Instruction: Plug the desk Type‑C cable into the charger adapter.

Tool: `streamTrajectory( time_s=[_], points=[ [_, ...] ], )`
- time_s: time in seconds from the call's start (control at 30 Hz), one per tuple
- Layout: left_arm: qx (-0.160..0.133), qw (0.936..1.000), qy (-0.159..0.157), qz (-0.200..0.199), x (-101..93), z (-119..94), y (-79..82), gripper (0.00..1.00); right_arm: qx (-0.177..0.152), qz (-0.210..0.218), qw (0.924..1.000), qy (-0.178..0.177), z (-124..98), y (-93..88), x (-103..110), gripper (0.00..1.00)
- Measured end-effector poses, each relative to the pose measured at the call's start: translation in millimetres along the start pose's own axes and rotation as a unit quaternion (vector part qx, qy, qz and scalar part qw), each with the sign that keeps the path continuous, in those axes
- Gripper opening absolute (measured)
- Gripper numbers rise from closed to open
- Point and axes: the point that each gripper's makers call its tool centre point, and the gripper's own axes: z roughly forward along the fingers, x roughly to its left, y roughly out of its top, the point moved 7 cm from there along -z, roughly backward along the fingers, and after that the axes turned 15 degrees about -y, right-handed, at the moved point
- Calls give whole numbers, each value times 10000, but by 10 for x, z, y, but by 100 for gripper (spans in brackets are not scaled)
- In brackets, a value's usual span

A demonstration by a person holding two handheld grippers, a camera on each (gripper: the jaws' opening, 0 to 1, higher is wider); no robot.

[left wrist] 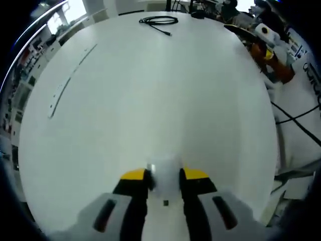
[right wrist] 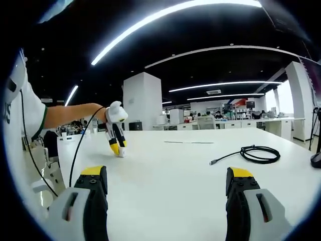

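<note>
A white charger adapter (left wrist: 164, 175) sits between the yellow-tipped jaws of my left gripper (left wrist: 164, 176), which is shut on it low over the white table. A black coiled Type-C cable (left wrist: 159, 21) lies at the table's far side, its plug end pointing toward me. In the right gripper view the same cable (right wrist: 253, 153) rests to the right, its plug (right wrist: 213, 162) stretched leftward. My right gripper (right wrist: 166, 182) hovers open above the table with nothing between its jaws. The left gripper (right wrist: 117, 136) appears at left, tip down on the table, held by a person's hand.
The white table (left wrist: 125, 115) stretches wide, with a thin pale strip (left wrist: 70, 80) lying toward its left. A person's arm (right wrist: 70, 113) and a black wire (right wrist: 80, 150) hang at the left of the right gripper view. Desks and chairs stand behind.
</note>
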Motion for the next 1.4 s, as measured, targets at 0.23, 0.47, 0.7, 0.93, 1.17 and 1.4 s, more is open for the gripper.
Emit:
streamTrajectory(
  time_s=[0.23, 0.47, 0.7, 0.93, 1.17, 1.4],
  points=[
    [-29, 10000, -73, 21, -90, 24, -9, 24, -26, 22, 10000, 0, -7, 8, 6, 100],
    [36, 9999, -108, 120, -251, 69, -27, 24, -11, 64, 10000, 14, -3, -20, 12, 100],
    [86, 9997, -159, 150, -431, 114, -57, 24, 28, 99, 9999, 38, -11, -54, 27, 100],
    [205, 9994, -169, 222, -614, 160, -77, 24, -19, 157, 9999, 16, -30, -28, -1, 100],
    [262, 9990, -225, 291, -753, 196, -83, 24, -42, 100, 9999, 19, -39, -10, 11, 100],
    [293, 9986, -277, 344, -805, 211, -91, 24, -37, 92, 9999, 43, -40, -7, 30, 100]
  ],
)
